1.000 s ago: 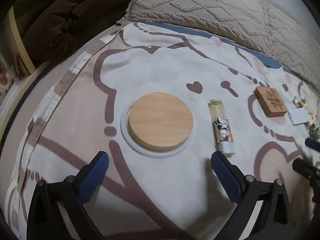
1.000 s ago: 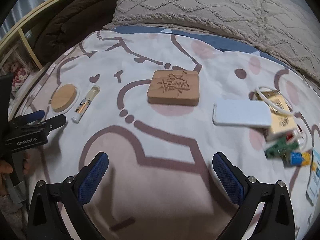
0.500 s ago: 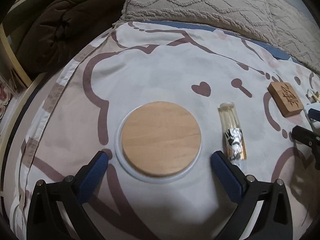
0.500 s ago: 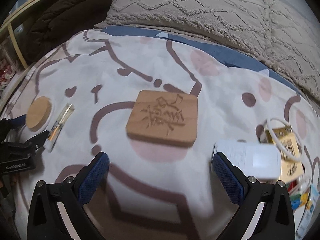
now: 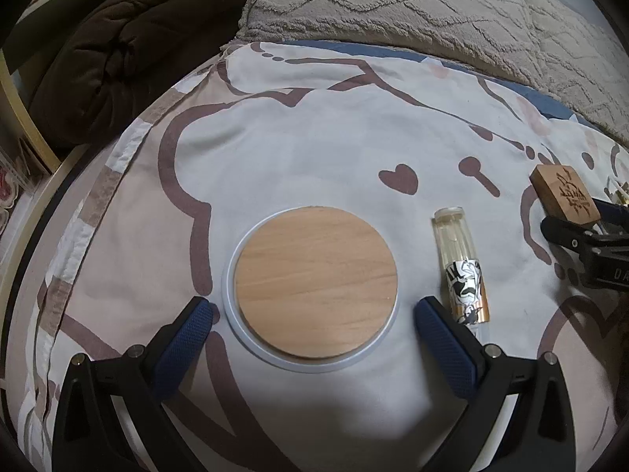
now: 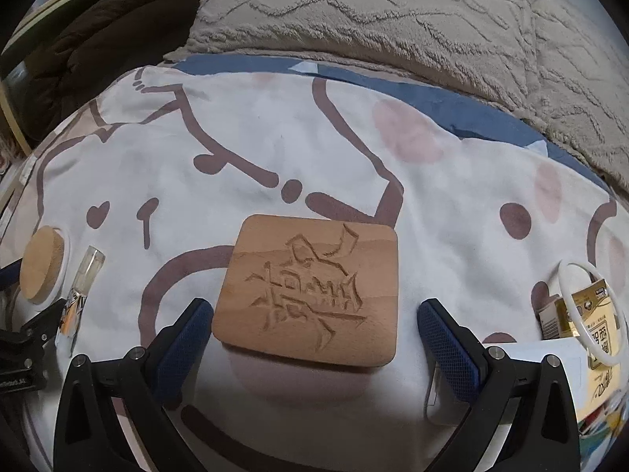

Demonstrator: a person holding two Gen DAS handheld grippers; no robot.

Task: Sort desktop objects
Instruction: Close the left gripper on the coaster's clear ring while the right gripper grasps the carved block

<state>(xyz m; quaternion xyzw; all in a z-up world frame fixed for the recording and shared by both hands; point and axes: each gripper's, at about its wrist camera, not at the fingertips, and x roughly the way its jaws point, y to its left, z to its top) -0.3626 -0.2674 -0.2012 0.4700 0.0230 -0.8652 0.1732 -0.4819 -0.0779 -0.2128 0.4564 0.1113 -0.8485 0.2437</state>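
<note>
A round wooden lid (image 5: 316, 283) with a white rim lies flat on the patterned bedsheet, between the fingers of my open left gripper (image 5: 314, 314). Just right of it lies a clear tube (image 5: 462, 263) with a printed label. A square wooden block (image 6: 310, 287) with a carved character sits between the fingers of my open right gripper (image 6: 314, 314). In the left wrist view that block (image 5: 564, 198) shows at the far right with the right gripper's black body beside it. The right wrist view shows the lid (image 6: 41, 267) and the tube (image 6: 84, 283) at its left edge.
A beige textured blanket (image 6: 393, 23) rises behind the sheet, and a dark brown quilt (image 5: 118, 51) lies at the back left. At the right wrist view's right edge are a white flat box (image 6: 550, 362), a gold packet (image 6: 589, 314) and a white ring (image 6: 589, 306).
Both grippers moved forward and down. The lid now lies between the left fingers, and the carved block between the right fingers. Both stay open.
</note>
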